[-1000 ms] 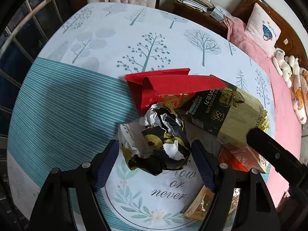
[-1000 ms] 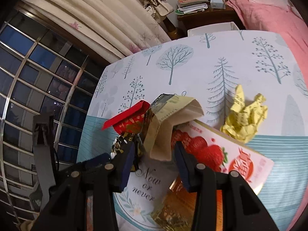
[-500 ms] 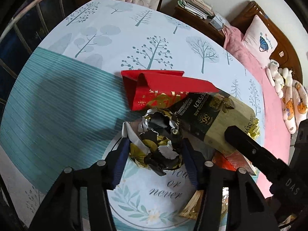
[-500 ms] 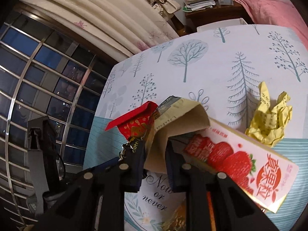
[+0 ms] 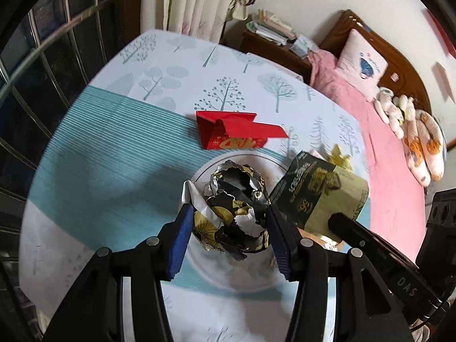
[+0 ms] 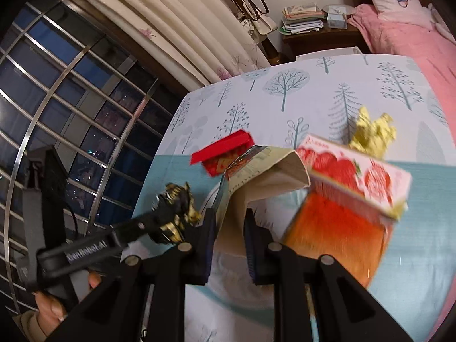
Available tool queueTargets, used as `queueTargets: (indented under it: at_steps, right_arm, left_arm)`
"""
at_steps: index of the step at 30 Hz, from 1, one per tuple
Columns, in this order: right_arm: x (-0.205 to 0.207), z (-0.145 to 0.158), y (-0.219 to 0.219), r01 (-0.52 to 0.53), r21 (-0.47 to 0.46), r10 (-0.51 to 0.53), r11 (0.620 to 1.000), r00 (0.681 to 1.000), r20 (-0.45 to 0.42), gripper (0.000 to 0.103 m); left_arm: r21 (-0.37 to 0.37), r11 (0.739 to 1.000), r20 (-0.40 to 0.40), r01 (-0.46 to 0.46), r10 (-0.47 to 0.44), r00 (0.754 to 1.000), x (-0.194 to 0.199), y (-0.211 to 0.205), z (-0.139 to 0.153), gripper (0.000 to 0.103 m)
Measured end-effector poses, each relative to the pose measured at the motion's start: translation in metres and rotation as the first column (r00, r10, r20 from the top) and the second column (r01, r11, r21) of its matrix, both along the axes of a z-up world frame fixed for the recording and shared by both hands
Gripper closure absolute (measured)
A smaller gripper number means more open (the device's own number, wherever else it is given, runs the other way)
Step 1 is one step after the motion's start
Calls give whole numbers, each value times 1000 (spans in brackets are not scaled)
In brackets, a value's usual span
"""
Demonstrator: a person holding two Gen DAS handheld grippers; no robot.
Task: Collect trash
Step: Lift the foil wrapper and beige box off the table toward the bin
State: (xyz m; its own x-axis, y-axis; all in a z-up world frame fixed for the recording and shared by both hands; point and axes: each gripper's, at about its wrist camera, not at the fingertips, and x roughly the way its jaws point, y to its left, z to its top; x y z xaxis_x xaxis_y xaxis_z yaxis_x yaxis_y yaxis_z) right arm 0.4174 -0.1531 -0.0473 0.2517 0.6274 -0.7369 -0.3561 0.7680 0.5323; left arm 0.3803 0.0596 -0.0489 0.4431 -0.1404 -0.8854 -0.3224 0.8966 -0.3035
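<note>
Left gripper (image 5: 228, 225) clamped the crumpled wrapper (image 5: 230, 208); right gripper (image 6: 229, 222) pinched the chocolate box (image 6: 265, 176). Only the right view showed the strawberry box (image 6: 356, 176), centre right.

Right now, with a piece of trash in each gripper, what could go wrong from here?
1. The left gripper clamps a loose crumpled wrapper; its torn flaps could shed bits or slip out.
2. The right gripper pinches only one wall of the open chocolate box, so it could sag or tear free.
3. The two loads hang close together above the plate; the box could snag the strawberry box or red envelope.
</note>
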Motion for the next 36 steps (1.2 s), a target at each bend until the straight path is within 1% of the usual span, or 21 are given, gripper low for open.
queueTargets:
  at_steps: [2,5,9,16,20,23,27,33,36]
  right_arm:
    - [-22,9,-2,3,-9,-3,1000,1000,11,84]
    - [-56,23,-1,14,-19,-13,1000,999,30,84]
    - [-114,48,3,57,-45,-53,997,995,88,84]
    - [-212,76,20,141,-42,-134,989,980,150,84]
    - [-260,83,34,166,-55,-155,985,973,173,84]
    - [-290,83,43,181,-68,-166,981,970,179,84]
    - [-326,79,50,194,-94,-176,976,969,170,84]
    - [-362,67,49,197,-139,-180,970,975,131,84]
    - [-376,58,44,198,-166,-182,966,977,107,84]
  left_arm:
    - [2,1000,13,20,-20,1000,-17,0,10,53]
    - [-16,998,39,58,-58,998,-47,3,26,53]
    - [-10,991,69,132,-131,989,-93,6,47,53]
    - [33,964,131,263,-265,955,-182,24,78,53]
    - [56,951,161,304,-309,937,-224,36,88,53]
    - [62,941,169,332,-338,926,-251,43,88,53]
    - [44,928,148,370,-372,916,-281,48,78,53]
    - [17,913,103,408,-407,907,-307,42,57,53]
    - [17,903,79,430,-429,900,-317,33,45,53]
